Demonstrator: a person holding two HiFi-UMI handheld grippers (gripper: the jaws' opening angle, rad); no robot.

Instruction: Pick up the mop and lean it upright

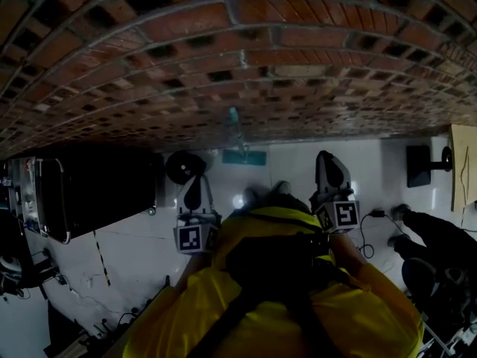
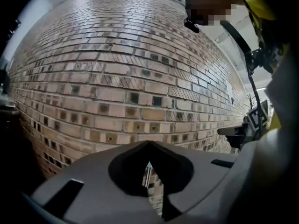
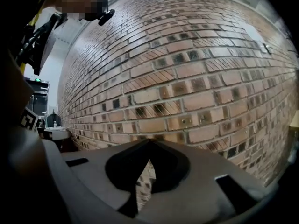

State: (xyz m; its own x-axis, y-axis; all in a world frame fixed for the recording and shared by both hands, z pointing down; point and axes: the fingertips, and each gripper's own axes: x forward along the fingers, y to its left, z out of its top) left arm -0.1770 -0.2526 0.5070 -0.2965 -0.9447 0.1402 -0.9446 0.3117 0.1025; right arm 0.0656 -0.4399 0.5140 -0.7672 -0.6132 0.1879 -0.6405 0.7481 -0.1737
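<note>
The mop stands upright against the brick wall, its teal handle (image 1: 234,129) rising from a flat teal head (image 1: 244,157) on the white floor. Both grippers hang apart from it, nearer the person. My left gripper (image 1: 195,183) is left of the mop head, shut with nothing in it. My right gripper (image 1: 329,162) is to the mop's right, also shut and empty. In the left gripper view the jaws (image 2: 149,143) meet at the tips, and a thin strip of the mop handle (image 2: 147,174) shows far off through the gap. The right gripper view shows the jaws (image 3: 149,141) shut before bare brick.
The brick wall (image 1: 238,58) fills the far side. A large black case (image 1: 89,189) stands at the left, with a round black object (image 1: 184,167) beside it. At the right are a black box (image 1: 417,165), a tan board (image 1: 463,166) and cables (image 1: 369,230) on the floor.
</note>
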